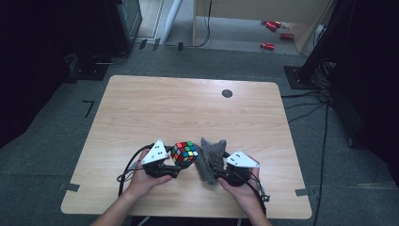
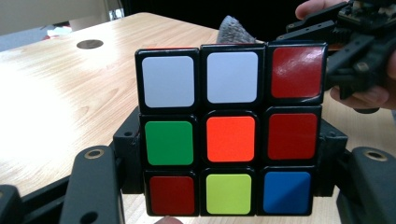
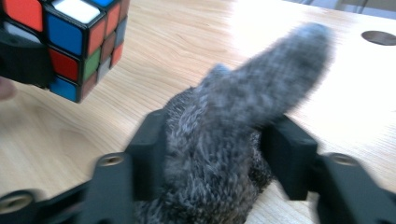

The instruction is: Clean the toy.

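Wooden table — tongs clamping cube

— How is the puzzle cube seen?
— Scrambled, black-framed, tilted, raised off the table.
— And the grey fuzzy cloth?
— Bunched, stood upright, just beside the cube on its right.

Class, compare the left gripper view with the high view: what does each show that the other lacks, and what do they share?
The left gripper view alone shows the cube's near face: an orange centre square, white squares above, green beside it. The high view alone shows the red cans on the floor and the whole table. Both show the cube clamped in the left hand-held gripper, the grey fuzzy cloth and the table's round hole.
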A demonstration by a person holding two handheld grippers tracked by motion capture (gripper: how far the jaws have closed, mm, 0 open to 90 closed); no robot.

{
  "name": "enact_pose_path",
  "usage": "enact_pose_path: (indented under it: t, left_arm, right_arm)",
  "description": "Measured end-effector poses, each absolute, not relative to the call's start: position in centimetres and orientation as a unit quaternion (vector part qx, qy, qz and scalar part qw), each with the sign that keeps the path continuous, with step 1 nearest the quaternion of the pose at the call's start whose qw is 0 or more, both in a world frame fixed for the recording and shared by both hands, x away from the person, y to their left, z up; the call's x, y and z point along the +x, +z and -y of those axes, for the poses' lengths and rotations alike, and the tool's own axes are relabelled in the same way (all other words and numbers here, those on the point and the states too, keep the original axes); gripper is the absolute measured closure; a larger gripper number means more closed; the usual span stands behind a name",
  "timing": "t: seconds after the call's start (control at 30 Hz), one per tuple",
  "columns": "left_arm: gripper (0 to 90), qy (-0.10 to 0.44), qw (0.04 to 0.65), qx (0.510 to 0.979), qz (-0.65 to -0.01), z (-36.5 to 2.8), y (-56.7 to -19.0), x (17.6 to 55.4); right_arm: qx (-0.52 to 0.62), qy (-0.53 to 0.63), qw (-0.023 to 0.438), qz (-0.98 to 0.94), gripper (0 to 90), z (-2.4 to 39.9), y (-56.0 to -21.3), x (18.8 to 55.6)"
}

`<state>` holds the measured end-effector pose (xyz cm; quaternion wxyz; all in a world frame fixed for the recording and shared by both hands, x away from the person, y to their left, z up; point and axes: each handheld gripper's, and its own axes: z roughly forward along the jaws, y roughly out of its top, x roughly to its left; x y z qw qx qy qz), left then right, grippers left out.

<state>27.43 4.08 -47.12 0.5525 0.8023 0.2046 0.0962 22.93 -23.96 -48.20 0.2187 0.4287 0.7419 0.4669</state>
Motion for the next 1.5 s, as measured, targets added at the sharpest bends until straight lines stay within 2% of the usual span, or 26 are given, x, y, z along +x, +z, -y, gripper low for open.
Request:
enact_pose_path:
  t: [0.07, 0.1, 0.17, 0.2, 0.27, 0.37, 0.43, 0.47, 0.53, 0.6, 0.63, 0.7, 0.8, 0.93, 1.0, 1.13, 1.17, 1.2, 1.37, 1.5]
  left_arm:
    - [34.5, 0.096, 0.555, 0.8, -0.209, -4.2, -47.1, 27.4]
    - [34.5, 0.095, 0.555, 0.799, -0.211, -4.2, -47.0, 27.4]
    - [34.6, 0.093, 0.556, 0.798, -0.213, -4.3, -47.0, 27.4]
    - [34.5, 0.093, 0.555, 0.799, -0.213, -4.3, -47.1, 27.4]
    - [34.5, 0.093, 0.552, 0.802, -0.211, -4.3, -47.2, 27.4]
    - [34.5, 0.093, 0.551, 0.803, -0.208, -4.2, -47.2, 27.4]
    - [34.5, 0.093, 0.551, 0.803, -0.208, -4.2, -47.2, 27.4]
    - [34.5, 0.092, 0.551, 0.802, -0.21, -4.2, -47.2, 27.4]
    - [34.6, 0.096, 0.549, 0.802, -0.214, -4.2, -47.2, 27.4]
    - [34.5, 0.099, 0.547, 0.802, -0.22, -4.3, -47.2, 27.6]
    - [34.5, 0.098, 0.546, 0.801, -0.223, -4.4, -47.2, 27.6]
    - [34.5, 0.099, 0.546, 0.801, -0.224, -4.4, -47.2, 27.6]
    - [34.5, 0.098, 0.548, 0.8, -0.222, -4.4, -47.2, 27.7]
    - [34.5, 0.099, 0.549, 0.8, -0.223, -4.5, -47.2, 27.7]
    - [34.5, 0.099, 0.549, 0.799, -0.225, -4.5, -47.2, 27.7]
    - [34.5, 0.102, 0.547, 0.799, -0.226, -4.6, -47.2, 27.7]
    - [34.5, 0.102, 0.546, 0.8, -0.227, -4.6, -47.2, 27.7]
    - [34.5, 0.103, 0.546, 0.8, -0.227, -4.6, -47.2, 27.7]
    - [34.5, 0.107, 0.55, 0.795, -0.233, -5.1, -47.0, 27.9]
    - [34.5, 0.111, 0.552, 0.79, -0.243, -5.5, -47.0, 28.1]
  right_arm:
    - [0.435, 0.465, 0.215, -0.74, 44.1, 24.2, -48.3, 23.0]
    - [0.44, 0.458, 0.23, -0.738, 38.2, 24.1, -48.5, 22.9]
    - [0.435, 0.47, 0.242, -0.729, 38.8, 24.0, -48.4, 22.6]
    - [0.429, 0.485, 0.241, -0.723, 41.5, 23.9, -48.1, 22.4]
    - [0.413, 0.514, 0.251, -0.709, 54.2, 23.8, -47.1, 22.0]
    - [0.396, 0.539, 0.238, -0.704, 67.4, 23.8, -46.3, 21.7]
    - [0.388, 0.533, 0.23, -0.716, 70.1, 23.7, -46.4, 21.8]
    - [0.39, 0.525, 0.236, -0.718, 67.9, 23.7, -46.6, 21.8]
    - [0.395, 0.509, 0.26, -0.72, 57.4, 23.6, -47.0, 21.7]
    - [0.402, 0.48, 0.271, -0.731, 31.6, 23.2, -47.4, 21.7]
    - [0.404, 0.461, 0.266, -0.744, 24.5, 22.9, -47.7, 21.8]
    - [0.405, 0.435, 0.237, -0.769, 20.2, 22.4, -48.5, 22.0]
    - [0.403, 0.401, 0.225, -0.791, 17.7, 21.5, -49.7, 22.2]
    - [0.424, 0.361, 0.216, -0.802, 25.1, 20.9, -51.1, 22.6]
    - [0.425, 0.359, 0.214, -0.803, 33.2, 20.8, -51.3, 22.6]
    - [0.421, 0.358, 0.216, -0.805, 58.0, 21.1, -51.3, 22.6]
    - [0.423, 0.36, 0.213, -0.803, 59.1, 21.4, -51.2, 22.7]
    - [0.429, 0.364, 0.211, -0.799, 57.1, 21.6, -51.1, 22.8]
    - [0.428, 0.395, 0.242, -0.776, 25.7, 22.5, -49.7, 22.5]
    - [0.418, 0.436, 0.28, -0.746, 19.3, 22.3, -48.4, 21.8]
